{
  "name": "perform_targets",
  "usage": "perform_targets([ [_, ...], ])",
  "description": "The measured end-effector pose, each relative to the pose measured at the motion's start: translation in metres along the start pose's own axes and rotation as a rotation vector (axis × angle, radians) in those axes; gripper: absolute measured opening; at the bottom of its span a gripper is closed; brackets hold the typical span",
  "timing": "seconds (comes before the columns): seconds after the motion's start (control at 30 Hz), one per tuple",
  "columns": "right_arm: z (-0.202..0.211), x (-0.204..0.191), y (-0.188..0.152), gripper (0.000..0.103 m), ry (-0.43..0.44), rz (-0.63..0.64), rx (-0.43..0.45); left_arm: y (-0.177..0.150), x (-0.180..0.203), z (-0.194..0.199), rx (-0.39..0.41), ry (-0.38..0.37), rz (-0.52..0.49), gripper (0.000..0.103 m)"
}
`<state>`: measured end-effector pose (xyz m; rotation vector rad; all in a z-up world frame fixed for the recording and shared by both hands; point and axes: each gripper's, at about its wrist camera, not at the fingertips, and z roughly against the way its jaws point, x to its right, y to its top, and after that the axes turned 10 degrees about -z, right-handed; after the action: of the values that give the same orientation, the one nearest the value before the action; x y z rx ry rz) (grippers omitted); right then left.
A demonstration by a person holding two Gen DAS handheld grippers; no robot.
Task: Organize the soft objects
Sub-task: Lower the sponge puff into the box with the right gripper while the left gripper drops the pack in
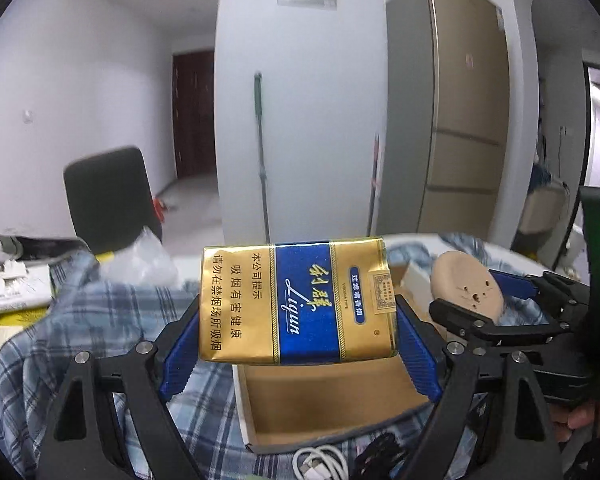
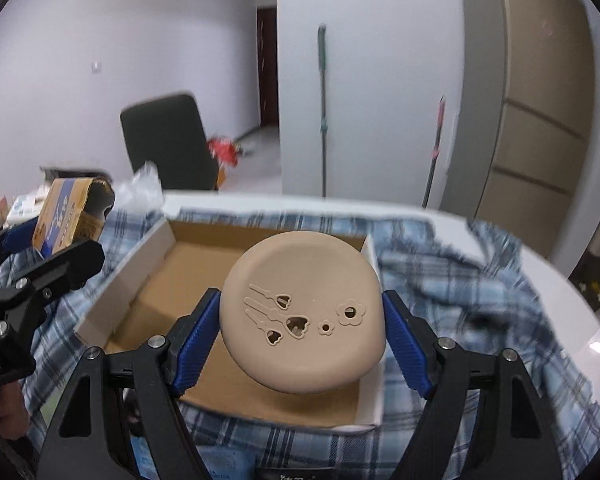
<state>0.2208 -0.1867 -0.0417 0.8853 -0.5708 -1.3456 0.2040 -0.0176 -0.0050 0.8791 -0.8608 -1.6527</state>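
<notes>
Your left gripper [image 1: 298,334] is clamped across a gold-and-blue cigarette pack [image 1: 296,304], its blue pads pressing both ends and holding it in the air above the open cardboard box [image 1: 332,408]. Your right gripper [image 2: 302,340] grips a beige rounded pad [image 2: 302,312] with cut-out flower shapes by its sides, also over that box [image 2: 168,272]. The box sits on a blue plaid shirt [image 2: 460,280] spread over the white table [image 2: 572,320]. Beyond stand a dark chair [image 2: 168,144] and a mop [image 2: 323,112] against the wall.
</notes>
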Motion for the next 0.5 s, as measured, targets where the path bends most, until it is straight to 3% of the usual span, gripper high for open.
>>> perform_targets([
  [0.1,-0.016,0.002,-0.008,0.078,0.015,0.001,-0.087,-0.004,-0.001,-0.016,-0.080,-0.044,0.007,0.088],
  [0.23,-0.031,0.003,-0.018,0.078,0.030,-0.005,-0.172,-0.013,0.001,-0.027,-0.126,-0.070,0.010,0.088],
  [0.5,-0.042,0.004,-0.022,0.084,0.017,-0.001,-0.230,-0.017,0.010,-0.035,-0.159,-0.065,-0.006,0.090],
])
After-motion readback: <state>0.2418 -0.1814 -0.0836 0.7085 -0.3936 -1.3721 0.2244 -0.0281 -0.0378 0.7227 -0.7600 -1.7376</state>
